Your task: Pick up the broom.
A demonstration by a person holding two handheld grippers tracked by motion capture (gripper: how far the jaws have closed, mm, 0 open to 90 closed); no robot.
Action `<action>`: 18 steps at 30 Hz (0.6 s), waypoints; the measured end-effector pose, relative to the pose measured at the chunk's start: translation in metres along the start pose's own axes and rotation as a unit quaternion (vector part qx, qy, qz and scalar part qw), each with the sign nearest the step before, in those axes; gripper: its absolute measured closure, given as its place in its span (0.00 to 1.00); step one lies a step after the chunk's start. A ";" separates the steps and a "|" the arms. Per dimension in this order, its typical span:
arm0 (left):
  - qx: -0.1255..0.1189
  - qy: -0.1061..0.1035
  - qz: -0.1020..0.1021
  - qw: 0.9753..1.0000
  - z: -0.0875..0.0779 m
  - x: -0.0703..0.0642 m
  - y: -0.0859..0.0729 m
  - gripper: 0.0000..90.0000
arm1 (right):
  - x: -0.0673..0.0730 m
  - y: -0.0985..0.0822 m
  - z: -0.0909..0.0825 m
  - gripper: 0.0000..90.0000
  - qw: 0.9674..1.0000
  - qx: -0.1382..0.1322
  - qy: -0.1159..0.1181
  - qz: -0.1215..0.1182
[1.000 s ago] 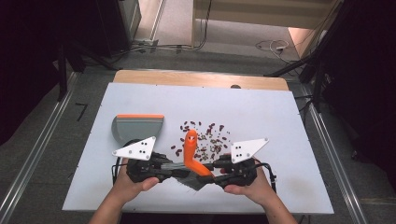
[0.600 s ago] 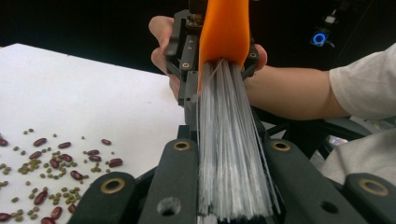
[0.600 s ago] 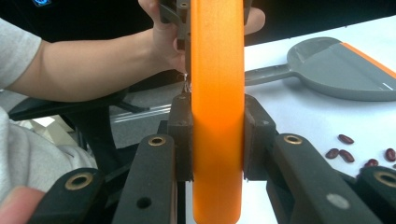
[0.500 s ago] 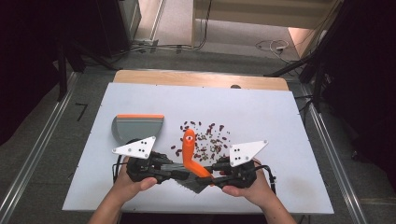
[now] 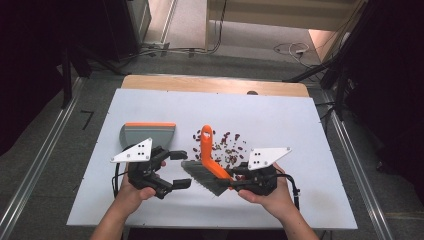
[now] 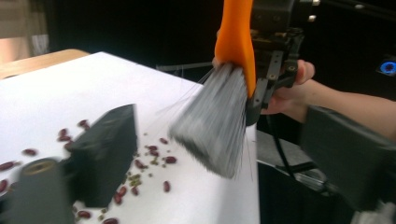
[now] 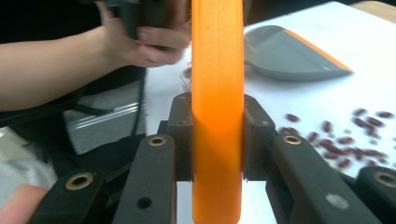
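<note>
Right gripper (image 5: pixel 234 181) clamps the orange brush (image 5: pixel 209 159) above the near table edge (bristles raised), beside scattered beans (image 5: pixel 227 147); left gripper (image 5: pixel 181 169) gapes empty. Lower bristles flat, then sweep gently toward the dustpan (image 5: pixel 147 134).

left gripper (image 5: pixel 176 169): drawn off leftward from the brush (image 5: pixel 207 165); jaws now spread wide, nothing between them
brush: released by the left gripper, now carried by the right gripper (image 5: pixel 234 178) alone
brush handle: tilted slightly further left
</note>
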State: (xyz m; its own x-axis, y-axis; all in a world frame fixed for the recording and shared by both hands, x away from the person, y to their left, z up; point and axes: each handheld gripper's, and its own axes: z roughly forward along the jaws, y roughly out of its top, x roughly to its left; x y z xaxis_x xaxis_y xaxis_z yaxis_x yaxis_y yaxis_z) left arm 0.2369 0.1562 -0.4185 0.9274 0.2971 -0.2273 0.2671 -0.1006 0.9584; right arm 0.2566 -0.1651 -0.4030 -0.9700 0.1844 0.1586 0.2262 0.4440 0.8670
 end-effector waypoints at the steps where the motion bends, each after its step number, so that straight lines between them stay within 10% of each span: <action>1: -0.001 0.016 -0.002 1.000 -0.002 0.002 -0.001 0.09 | -0.002 0.000 -0.001 0.77 1.000 0.000 -0.008 0.004; 18: -0.021 0.109 -0.008 0.994 -0.028 0.011 -0.012 0.00 | -0.027 -0.008 -0.027 0.77 0.989 0.000 -0.136 0.059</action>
State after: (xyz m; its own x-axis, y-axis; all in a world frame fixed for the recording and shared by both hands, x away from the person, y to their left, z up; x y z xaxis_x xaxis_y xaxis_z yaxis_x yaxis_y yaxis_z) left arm 0.2368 0.1873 -0.4273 0.8427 0.4978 -0.2050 0.2665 -0.0547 0.9623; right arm 0.2784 -0.1975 -0.4011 -0.8772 0.4634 0.1257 0.3357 0.4048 0.8505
